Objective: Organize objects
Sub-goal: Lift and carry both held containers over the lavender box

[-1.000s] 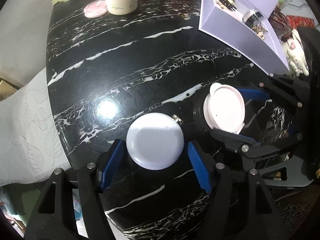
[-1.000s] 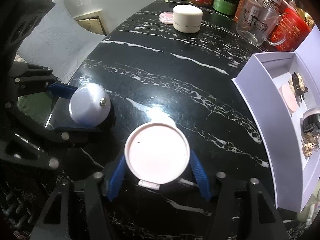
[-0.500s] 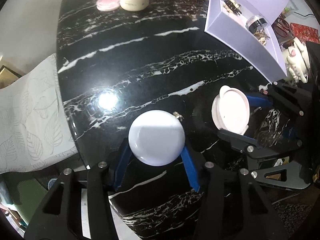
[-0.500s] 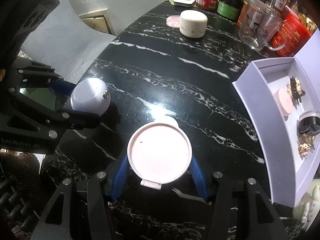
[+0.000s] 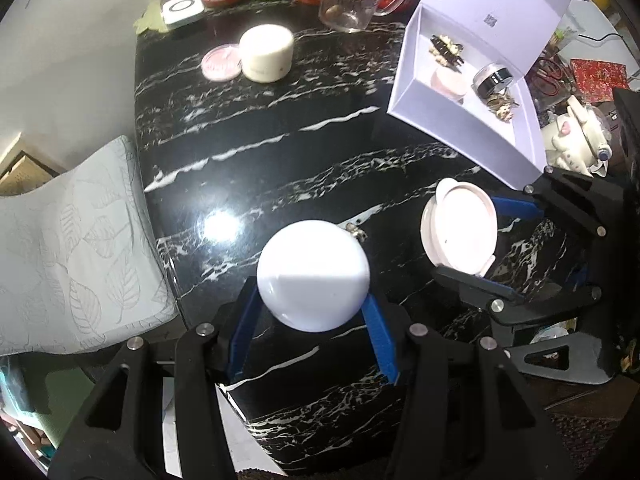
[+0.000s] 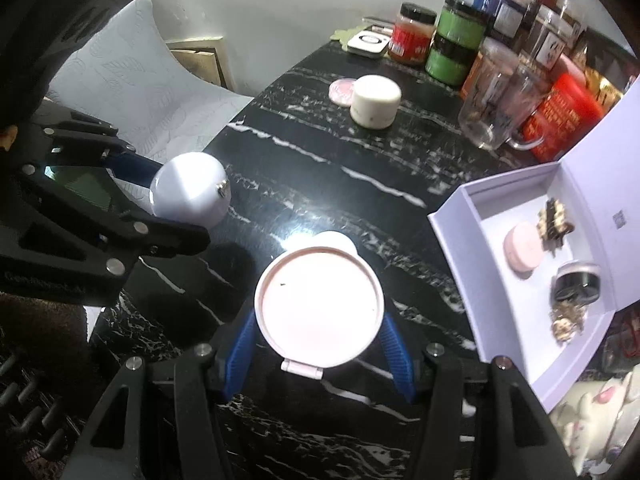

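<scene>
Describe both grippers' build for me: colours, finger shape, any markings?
Both match: the left gripper and right gripper have matte black angular frames with silver round bolts and slim blue ribbed fingers. Faint embossed lettering, unreadable, marks the left gripper's side.

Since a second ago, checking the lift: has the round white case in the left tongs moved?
Yes. The white case, clamped in the left tongs, has risen off the black marble table, which now looks smaller and farther below.
</scene>
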